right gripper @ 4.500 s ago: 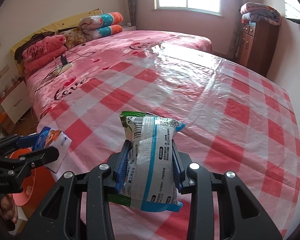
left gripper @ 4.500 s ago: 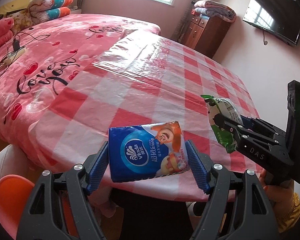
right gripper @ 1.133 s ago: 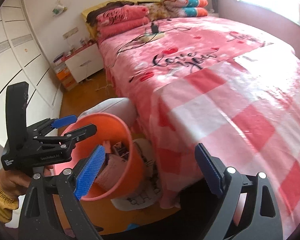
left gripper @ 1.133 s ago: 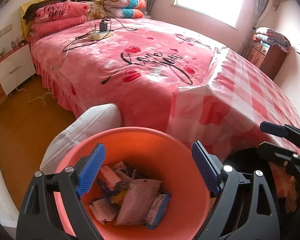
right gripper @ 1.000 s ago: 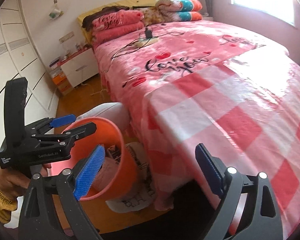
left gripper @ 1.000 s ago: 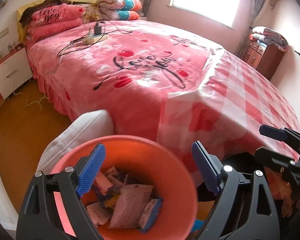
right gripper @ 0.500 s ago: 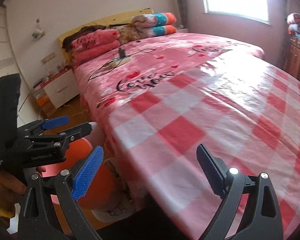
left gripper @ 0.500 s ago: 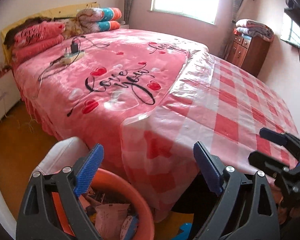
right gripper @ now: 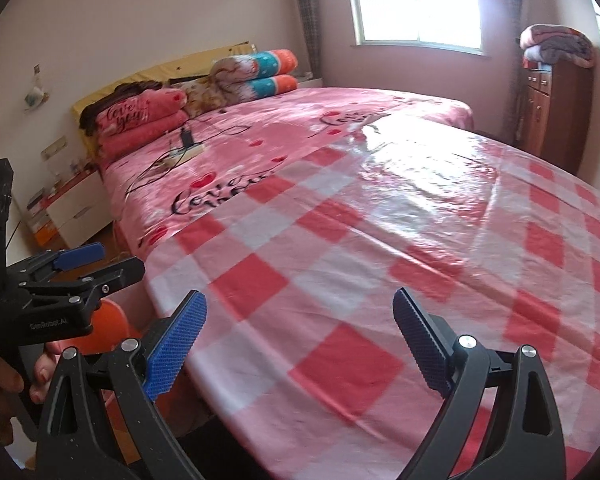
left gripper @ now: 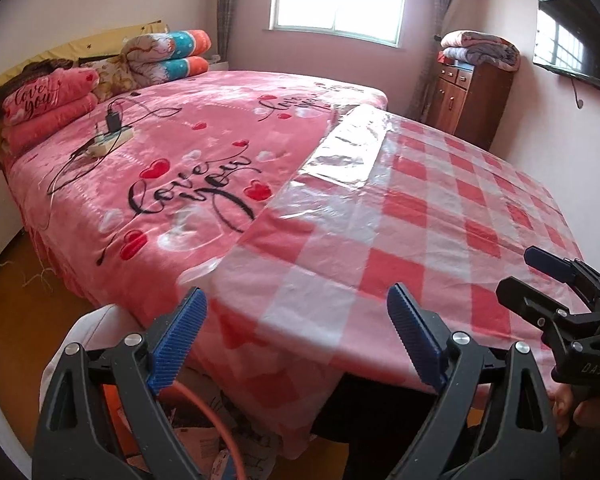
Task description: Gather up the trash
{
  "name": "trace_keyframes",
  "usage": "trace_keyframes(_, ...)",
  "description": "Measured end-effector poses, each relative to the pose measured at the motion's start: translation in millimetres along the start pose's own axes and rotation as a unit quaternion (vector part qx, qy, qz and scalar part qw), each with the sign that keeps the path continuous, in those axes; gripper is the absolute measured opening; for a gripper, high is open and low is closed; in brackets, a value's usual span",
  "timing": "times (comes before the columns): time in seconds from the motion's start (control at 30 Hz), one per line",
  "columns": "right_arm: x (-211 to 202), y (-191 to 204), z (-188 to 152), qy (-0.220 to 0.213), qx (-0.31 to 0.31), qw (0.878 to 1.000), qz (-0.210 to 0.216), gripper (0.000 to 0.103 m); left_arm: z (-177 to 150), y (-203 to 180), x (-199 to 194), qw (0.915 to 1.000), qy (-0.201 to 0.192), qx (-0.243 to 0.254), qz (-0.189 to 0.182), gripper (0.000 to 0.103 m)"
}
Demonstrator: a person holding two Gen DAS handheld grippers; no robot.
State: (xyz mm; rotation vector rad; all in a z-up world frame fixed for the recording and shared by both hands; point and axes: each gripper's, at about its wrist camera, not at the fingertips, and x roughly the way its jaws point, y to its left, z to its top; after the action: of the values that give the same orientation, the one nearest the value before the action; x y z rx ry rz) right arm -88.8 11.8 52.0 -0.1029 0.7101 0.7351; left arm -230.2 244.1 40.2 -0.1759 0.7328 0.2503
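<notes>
My left gripper point(left gripper: 296, 300) is open, its blue pads wide apart with nothing between them, over the near corner of the red-and-white checked cloth point(left gripper: 420, 216) on the bed. Under it, only the rim of the orange bin point(left gripper: 216, 412) shows, with paper wrappers point(left gripper: 204, 444) inside. My right gripper point(right gripper: 299, 300) is open too and empty, over the same cloth point(right gripper: 380, 240). Each view catches the other gripper: the right gripper point(left gripper: 520, 274) at the right edge, the left gripper point(right gripper: 118, 260) at the left, above the bin point(right gripper: 108, 324). No loose trash shows on the cloth.
A power strip with a charger and cables point(left gripper: 108, 140) lies on the pink blanket. Folded quilts point(left gripper: 168, 56) are stacked at the headboard. A wooden cabinet point(left gripper: 472, 100) stands beyond the bed, a nightstand point(right gripper: 72, 208) at its left. A white object point(left gripper: 96, 332) sits beside the bin.
Both grippers, which held a tissue pack and a snack bag earlier, are empty. They have swung up and right from above the bin toward the bed; the bin has slid to the view's bottom edge.
</notes>
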Motion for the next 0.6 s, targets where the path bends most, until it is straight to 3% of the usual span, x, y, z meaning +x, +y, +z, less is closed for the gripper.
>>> trace_keyframes(0.4,-17.8,-39.5,-1.0,-0.03,0.02,0.998,-0.043,0.093,15.3,-51.1,13.6,0.9993,-0.001,0.029,-0.024,0.093)
trace_keyframes(0.6,-24.5,-59.8,-2.4,-0.042,0.034,0.996,-0.065,0.093,22.6,-77.3,21.2,0.9986,-0.009,0.038,-0.036,0.098)
